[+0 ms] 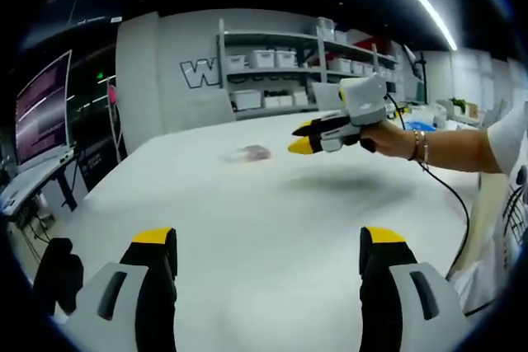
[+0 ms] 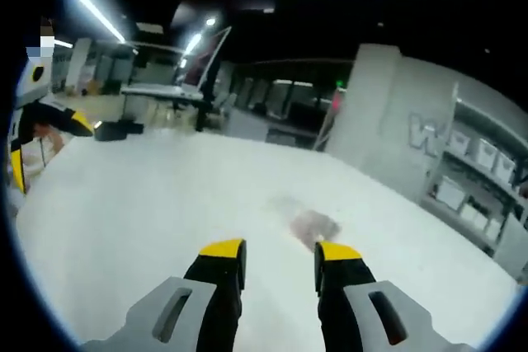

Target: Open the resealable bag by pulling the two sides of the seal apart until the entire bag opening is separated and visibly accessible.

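A small clear resealable bag [image 1: 252, 152] with something pinkish inside lies flat on the white table [image 1: 247, 228], far from my left gripper [image 1: 268, 241], whose jaws stand wide apart and empty. A hand holds my right gripper [image 1: 302, 137] above the table just right of the bag, its yellow tips pointing toward it. In the right gripper view the bag [image 2: 311, 222] lies just beyond my right gripper [image 2: 280, 251], which is open with nothing between its jaws. The left gripper [image 2: 23, 146] shows at the left edge.
The person's arm [image 1: 450, 147] with a bracelet and a black cable [image 1: 456, 195] come in from the right. Shelves with white bins [image 1: 280, 72] stand behind the table. A monitor on a desk [image 1: 41, 113] is at the left, past the table edge.
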